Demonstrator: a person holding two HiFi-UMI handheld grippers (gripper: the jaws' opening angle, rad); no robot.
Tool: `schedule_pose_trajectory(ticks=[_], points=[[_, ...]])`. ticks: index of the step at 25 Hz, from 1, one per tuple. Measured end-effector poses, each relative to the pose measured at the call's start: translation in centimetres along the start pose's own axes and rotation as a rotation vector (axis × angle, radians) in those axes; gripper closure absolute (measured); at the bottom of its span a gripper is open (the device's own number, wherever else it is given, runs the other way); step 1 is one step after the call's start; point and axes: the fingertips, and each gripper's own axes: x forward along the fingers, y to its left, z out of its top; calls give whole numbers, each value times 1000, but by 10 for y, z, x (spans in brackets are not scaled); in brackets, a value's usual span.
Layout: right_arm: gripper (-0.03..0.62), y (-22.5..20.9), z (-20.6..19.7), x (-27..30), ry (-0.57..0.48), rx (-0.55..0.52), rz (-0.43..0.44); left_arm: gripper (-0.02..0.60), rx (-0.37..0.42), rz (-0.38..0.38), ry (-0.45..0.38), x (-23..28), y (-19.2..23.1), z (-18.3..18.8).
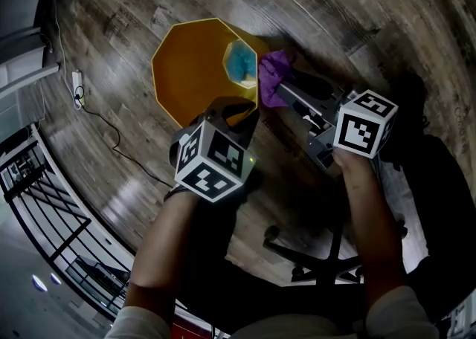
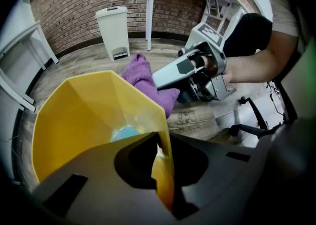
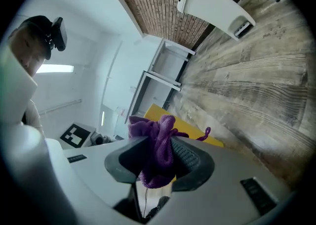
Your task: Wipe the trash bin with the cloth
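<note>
Left tool (image 2: 160, 146) clamps yellow trash bin (image 2: 79, 120) at rim; right tool (image 3: 157, 166) pinches purple cloth (image 3: 158, 135) beside it, pedal bin (image 2: 114, 26) beyond.

Yellow trash bin (image 1: 190, 70), purple cloth (image 1: 274, 77)

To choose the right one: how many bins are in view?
2. Yellow bin, its rim in the left gripper; white bin by the brick wall. Others may be hidden.

The blue thing (image 1: 239, 62) in the yellow trash bin (image 1: 190, 70) is unidentifiable; the left gripper (image 1: 235, 112) hides the near rim.
</note>
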Motion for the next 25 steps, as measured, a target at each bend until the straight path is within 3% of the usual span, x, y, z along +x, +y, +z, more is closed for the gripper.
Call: schedule_pose_trajectory(ticks=[25], points=[[464, -136, -71, 25, 190, 142, -336, 557, -17, 5, -25, -1, 0, 3]])
